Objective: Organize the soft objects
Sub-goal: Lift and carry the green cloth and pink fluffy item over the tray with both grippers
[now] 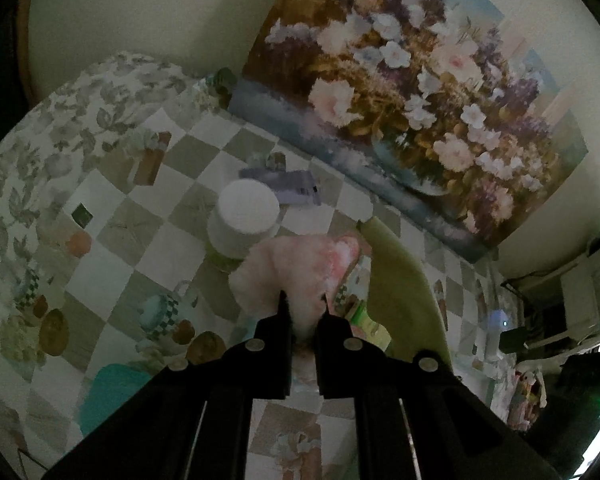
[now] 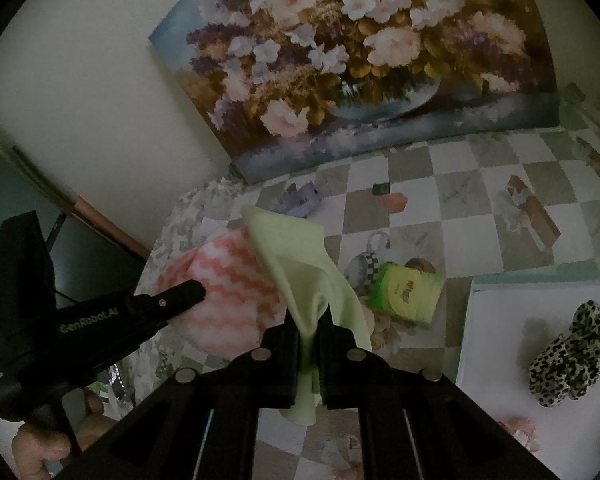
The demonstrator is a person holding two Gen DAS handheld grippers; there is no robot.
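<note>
My left gripper [image 1: 303, 304] is shut on a fluffy pink-and-white zigzag cloth [image 1: 296, 272], held above the checkered table; the cloth also shows in the right wrist view [image 2: 228, 300] with the left gripper [image 2: 198, 292] on it. My right gripper [image 2: 309, 320] is shut on a pale green cloth [image 2: 300, 264], which hangs up and over its fingers; this cloth shows in the left wrist view [image 1: 400, 288] just right of the pink one. A leopard-print plush [image 2: 572, 360] lies on a white tray [image 2: 496, 340] at the right.
A white roll [image 1: 244, 216] stands on the table behind the pink cloth. A green tissue pack [image 2: 406, 292] lies on the tablecloth. A purple packet [image 2: 300, 200] and a large flower painting [image 2: 360, 60] are against the wall. A teal object [image 1: 112, 392] is at the front left.
</note>
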